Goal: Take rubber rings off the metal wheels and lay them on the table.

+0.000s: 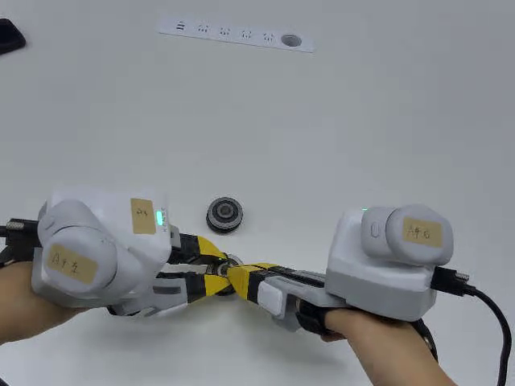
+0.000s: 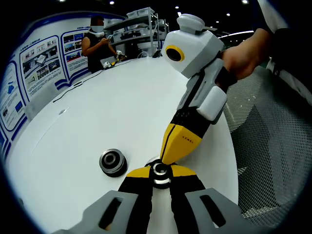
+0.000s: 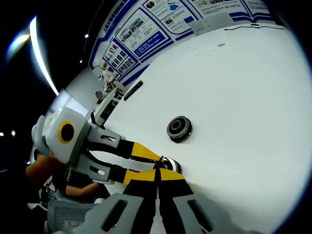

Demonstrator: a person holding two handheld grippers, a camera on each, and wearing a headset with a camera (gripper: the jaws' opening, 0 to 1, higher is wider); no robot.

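— The clamped wheel (image 3: 169,165) in the left gripper (image 2: 161,171) is gleaming like polished metal.
— The loose wheel (image 1: 224,214) beyond it is looking duller (matt black rubber rim (image 1: 211,215)); the table (image 1: 362,121) is showing smooth, white.

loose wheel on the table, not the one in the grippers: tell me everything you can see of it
The loose wheel is a small round disc lying flat on the white table, bore facing up. Its outer band is black and looks like rubber, so its ring seems to be on. Inside is a grey, metal-looking ring around a dark centre hole. It sits just beyond the left gripper and right gripper, which meet at a second wheel, and is apart from both. Only the table touches it.
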